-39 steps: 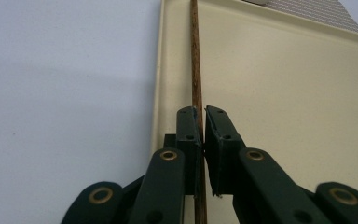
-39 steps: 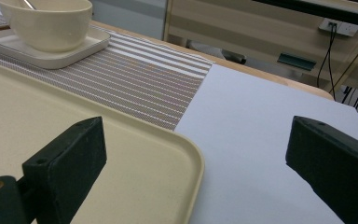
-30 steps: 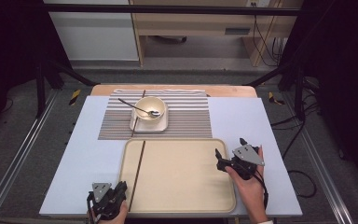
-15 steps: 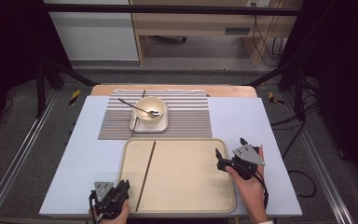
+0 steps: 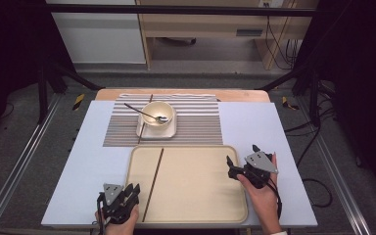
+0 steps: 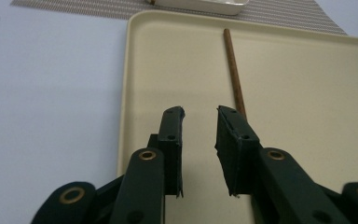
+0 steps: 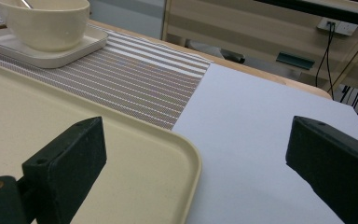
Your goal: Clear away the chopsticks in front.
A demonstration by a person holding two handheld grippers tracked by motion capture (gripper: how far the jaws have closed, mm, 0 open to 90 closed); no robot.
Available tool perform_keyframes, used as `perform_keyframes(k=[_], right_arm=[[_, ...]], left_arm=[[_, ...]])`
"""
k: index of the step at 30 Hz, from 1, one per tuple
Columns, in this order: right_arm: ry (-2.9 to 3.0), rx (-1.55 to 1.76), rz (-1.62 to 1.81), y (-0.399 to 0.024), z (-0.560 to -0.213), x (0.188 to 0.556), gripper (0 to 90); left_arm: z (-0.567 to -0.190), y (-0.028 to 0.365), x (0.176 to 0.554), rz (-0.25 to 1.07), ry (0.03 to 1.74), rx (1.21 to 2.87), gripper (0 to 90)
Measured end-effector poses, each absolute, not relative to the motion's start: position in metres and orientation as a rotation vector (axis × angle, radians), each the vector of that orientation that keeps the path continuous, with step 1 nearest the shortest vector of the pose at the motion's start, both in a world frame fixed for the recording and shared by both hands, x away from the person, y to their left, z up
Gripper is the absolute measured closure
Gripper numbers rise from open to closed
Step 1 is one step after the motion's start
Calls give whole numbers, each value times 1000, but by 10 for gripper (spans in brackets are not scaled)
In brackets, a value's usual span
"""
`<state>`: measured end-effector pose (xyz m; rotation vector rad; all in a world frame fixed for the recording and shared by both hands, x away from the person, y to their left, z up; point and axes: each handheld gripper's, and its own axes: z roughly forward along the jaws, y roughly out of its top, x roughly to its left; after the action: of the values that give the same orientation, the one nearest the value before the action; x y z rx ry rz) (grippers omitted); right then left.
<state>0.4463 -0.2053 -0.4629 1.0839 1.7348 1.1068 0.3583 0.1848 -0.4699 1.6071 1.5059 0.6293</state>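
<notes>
The left gripper [image 5: 133, 190] sits at the near left corner of the tray [image 5: 225, 215], its fingers [image 6: 171, 135] parted by a narrow gap with nothing between them; they have just been opening, and the brown chopstick [image 5: 153, 184] lies free on the tray floor, just beside the right-hand finger in the left gripper view and running away from it towards the far rim. The step in hand looks like letting the chopstick go onto the tray, and doing it well means widening the gap a little more and drawing the gripper straight back along the stick's length, so that no finger catches it and rolls it. The right gripper [image 5: 242, 159] rests at the tray's right edge with its fingers spread wide and empty, one over the tray and one over the pale sheet on the counter [image 5: 88, 147]. Farther out, a second chopstick [image 5: 150, 99] lies on the striped mat [image 5: 198, 122] beside a cream bowl [image 5: 156, 113] with a spoon [image 5: 144, 113] in it, standing on a small square plate [image 5: 171, 130].
</notes>
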Motion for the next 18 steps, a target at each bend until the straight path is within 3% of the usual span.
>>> perform_keyframes(k=[18], right_arm=[[1735,1087,1100,-206,-463,447,50]], left_arm=[[-434,175,415,737,1341,1800,579]])
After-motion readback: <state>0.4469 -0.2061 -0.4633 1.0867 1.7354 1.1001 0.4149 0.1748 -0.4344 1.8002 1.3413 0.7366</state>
